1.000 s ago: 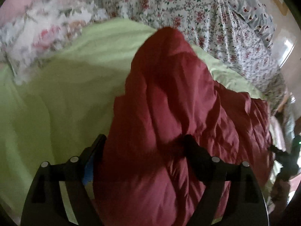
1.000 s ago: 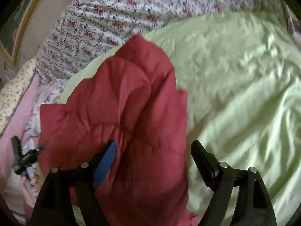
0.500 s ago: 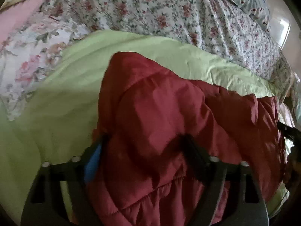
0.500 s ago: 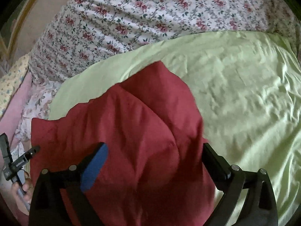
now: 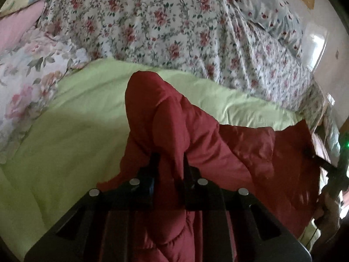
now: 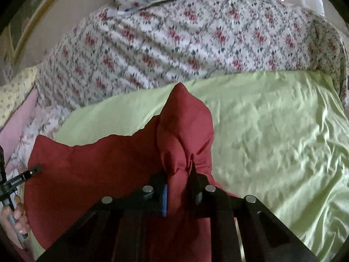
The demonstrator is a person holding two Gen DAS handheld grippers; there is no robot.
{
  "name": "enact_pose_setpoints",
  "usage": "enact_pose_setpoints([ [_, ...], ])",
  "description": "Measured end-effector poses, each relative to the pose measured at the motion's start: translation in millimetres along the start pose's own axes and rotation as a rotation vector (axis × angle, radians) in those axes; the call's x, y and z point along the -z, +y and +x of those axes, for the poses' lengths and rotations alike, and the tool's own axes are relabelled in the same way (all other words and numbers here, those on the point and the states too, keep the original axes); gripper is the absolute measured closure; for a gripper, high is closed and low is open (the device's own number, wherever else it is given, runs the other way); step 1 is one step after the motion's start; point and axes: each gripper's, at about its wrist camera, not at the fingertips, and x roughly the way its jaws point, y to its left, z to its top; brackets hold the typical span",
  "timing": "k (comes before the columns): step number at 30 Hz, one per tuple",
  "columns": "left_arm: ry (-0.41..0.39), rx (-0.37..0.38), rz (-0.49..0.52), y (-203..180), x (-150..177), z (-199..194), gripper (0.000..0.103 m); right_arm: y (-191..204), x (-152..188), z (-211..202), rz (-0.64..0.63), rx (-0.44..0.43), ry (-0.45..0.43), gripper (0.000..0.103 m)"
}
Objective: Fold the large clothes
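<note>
Red garment [image 5: 196, 135] cut off below.

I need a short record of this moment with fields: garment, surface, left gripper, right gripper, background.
garment: red padded jacket, bunched, lying on the sheet
surface: light green sheet
left gripper: shut on a fold of the jacket
right gripper: shut on another fold
background: floral quilt

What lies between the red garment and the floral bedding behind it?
A strip of light green sheet separates the red garment from the floral bedding; both wrist views show it.
</note>
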Motion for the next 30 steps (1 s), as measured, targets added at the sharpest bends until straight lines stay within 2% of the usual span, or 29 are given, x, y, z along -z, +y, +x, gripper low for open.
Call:
enact_pose_setpoints([
  [8, 0.097, -0.018, -0.076, 20.7, 4.2, 54.6, 0.088, -20.7, 8.7, 57.0, 0.063, 0.008, 0.106, 0.089],
  [13, 0.107, -0.024, -0.094, 25.2, 9.5, 62.8, 0.088, -21.2, 11.3, 60.0, 0.068, 0.012, 0.111, 0.089],
  [23, 0.091, -0.065, -0.066, 22.2, 13.5, 66.0, 0.087, -22.7, 14.6, 63.7, 0.079, 0.022, 0.112, 0.086],
  [30, 0.120, -0.045, -0.076, 24.3, 14.4, 68.1, 0.087, -21.3, 15.5, 62.1, 0.081, 0.022, 0.112, 0.086],
])
